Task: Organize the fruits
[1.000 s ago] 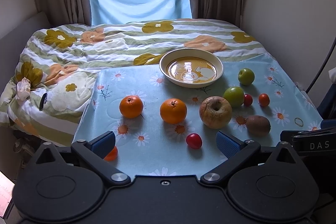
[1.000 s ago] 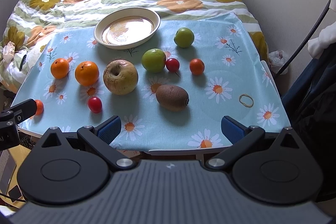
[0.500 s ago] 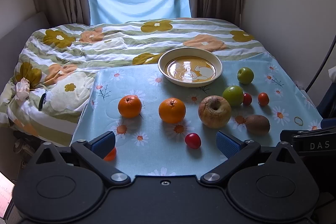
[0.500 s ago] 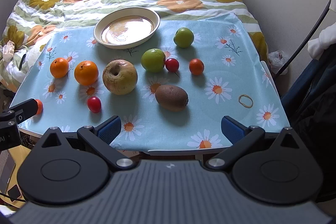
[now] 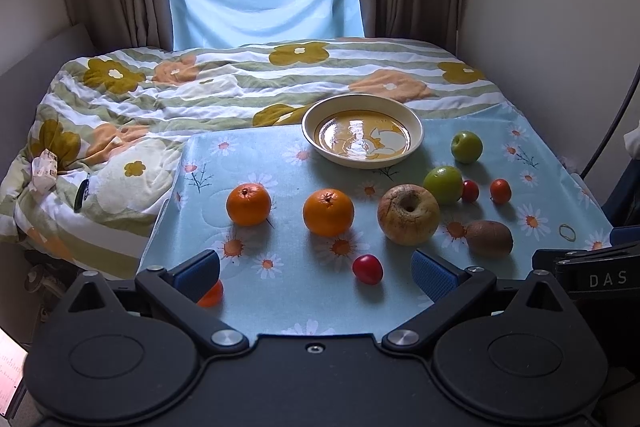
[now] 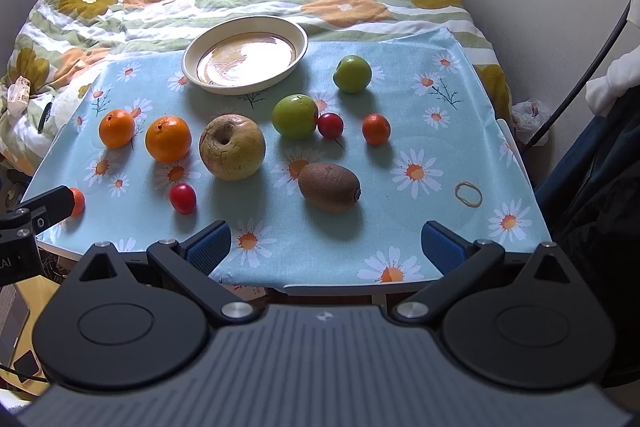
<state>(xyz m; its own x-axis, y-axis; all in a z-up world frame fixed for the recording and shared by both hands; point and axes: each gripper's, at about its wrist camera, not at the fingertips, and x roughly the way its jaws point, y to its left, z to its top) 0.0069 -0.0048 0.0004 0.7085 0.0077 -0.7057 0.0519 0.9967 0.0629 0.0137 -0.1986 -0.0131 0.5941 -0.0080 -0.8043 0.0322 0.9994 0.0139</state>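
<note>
1. Left gripper (image 5: 316, 269) and right gripper (image 6: 326, 243) both gape wide, holding nothing, at the table's (image 6: 400, 227) near edge.
2. Fruits (image 6: 232, 147) lie scattered mid-table; the bowl (image 6: 245, 61) sits at the far edge.

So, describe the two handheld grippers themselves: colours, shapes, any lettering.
The left gripper and the right gripper each have black linkage arms with silver pivot screws, two round black discs and blue ribbed finger pads. The left one's body is smooth black; the right one's is grey and ridged. White letters "DAS" mark the right gripper's side, seen in the left wrist view.
</note>
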